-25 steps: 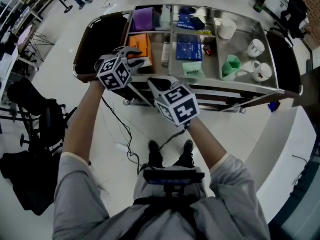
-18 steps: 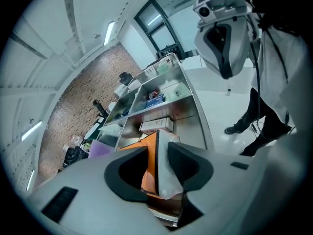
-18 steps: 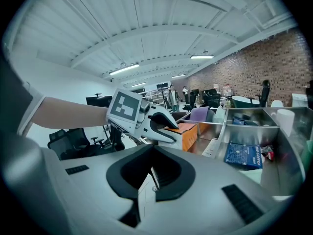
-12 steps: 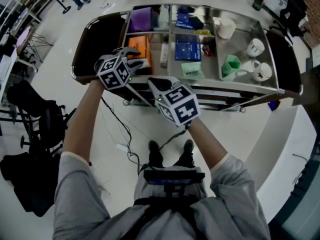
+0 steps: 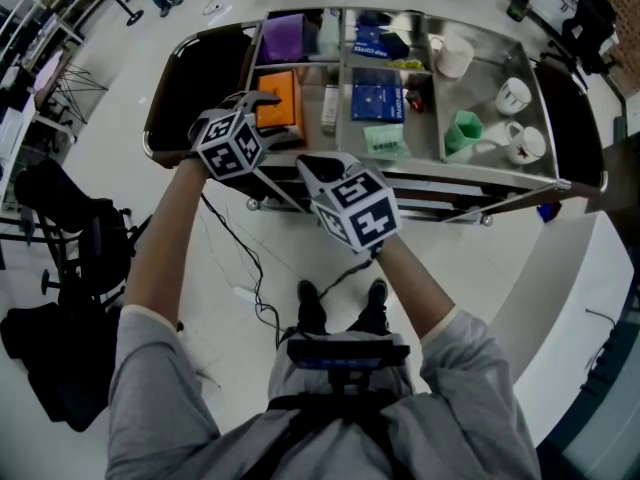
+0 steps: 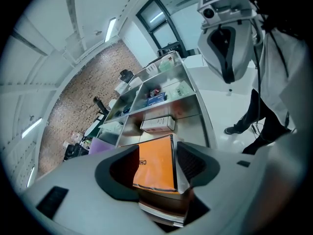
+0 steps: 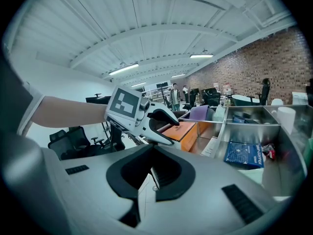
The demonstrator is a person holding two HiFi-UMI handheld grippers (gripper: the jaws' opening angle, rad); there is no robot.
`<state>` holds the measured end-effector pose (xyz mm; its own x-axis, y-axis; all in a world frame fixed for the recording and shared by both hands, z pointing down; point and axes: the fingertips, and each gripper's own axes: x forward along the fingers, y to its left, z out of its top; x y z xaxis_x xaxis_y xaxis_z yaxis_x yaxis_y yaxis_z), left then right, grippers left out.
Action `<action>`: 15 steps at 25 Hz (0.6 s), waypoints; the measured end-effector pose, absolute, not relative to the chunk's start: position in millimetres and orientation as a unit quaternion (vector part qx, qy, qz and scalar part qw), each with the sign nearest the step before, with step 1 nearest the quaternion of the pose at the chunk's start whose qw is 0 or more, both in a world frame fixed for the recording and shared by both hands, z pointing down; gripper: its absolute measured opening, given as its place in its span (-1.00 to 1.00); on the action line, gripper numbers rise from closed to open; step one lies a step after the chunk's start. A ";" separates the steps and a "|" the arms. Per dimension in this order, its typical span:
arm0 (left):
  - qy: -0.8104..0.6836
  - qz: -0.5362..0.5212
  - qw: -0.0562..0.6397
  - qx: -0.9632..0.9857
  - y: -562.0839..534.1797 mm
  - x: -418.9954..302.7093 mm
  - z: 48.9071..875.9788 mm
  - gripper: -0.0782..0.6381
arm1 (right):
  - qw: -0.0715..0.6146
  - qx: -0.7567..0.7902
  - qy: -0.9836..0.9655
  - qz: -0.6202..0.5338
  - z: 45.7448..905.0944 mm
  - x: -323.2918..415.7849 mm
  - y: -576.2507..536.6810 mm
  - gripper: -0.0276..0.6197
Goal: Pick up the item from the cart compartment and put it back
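Note:
The orange box (image 5: 279, 99) lies in the front left compartment of the steel cart (image 5: 420, 175). My left gripper (image 5: 262, 110) hangs over the box's near end. Its jaws have just been opening. In the left gripper view the orange box (image 6: 155, 166) sits between the spread jaws of the left gripper (image 6: 157, 156), and the pads do not press on it. My right gripper (image 5: 314, 165) hovers in front of the cart's near rim, shut and empty. In the right gripper view, past the right gripper (image 7: 155, 179), the left gripper (image 7: 160, 123) stands over the orange box (image 7: 182, 129).
A narrow white box (image 5: 331, 108) lies right of the orange box. Blue packs (image 5: 378, 101), a green cup (image 5: 460, 133) and white mugs (image 5: 512, 96) fill compartments to the right. A purple item (image 5: 287, 38) sits at the back left. Office chairs (image 5: 85, 243) stand left on the floor.
The left gripper's jaws have spread wider and let go of the orange box, which now rests in the compartment. The right gripper has kept still.

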<state>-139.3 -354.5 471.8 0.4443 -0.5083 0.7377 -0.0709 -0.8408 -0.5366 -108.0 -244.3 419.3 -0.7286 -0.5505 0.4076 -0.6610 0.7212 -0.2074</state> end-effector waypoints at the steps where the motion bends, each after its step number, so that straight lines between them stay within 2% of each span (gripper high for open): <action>1: 0.175 -0.498 0.221 -0.820 -354.0 -139.1 472.3 -0.08 | 0.161 0.331 -0.914 0.172 419.5 -108.0 -244.0 -0.89; 13: 0.184 -0.475 0.224 -0.831 -344.4 -135.4 445.2 -0.08 | 0.160 0.337 -0.912 0.170 418.4 -102.2 -240.2 -0.89; 15: 0.192 -0.458 0.226 -0.838 -339.6 -133.3 432.9 -0.14 | 0.159 0.339 -0.912 0.168 416.6 -100.2 -239.8 -0.89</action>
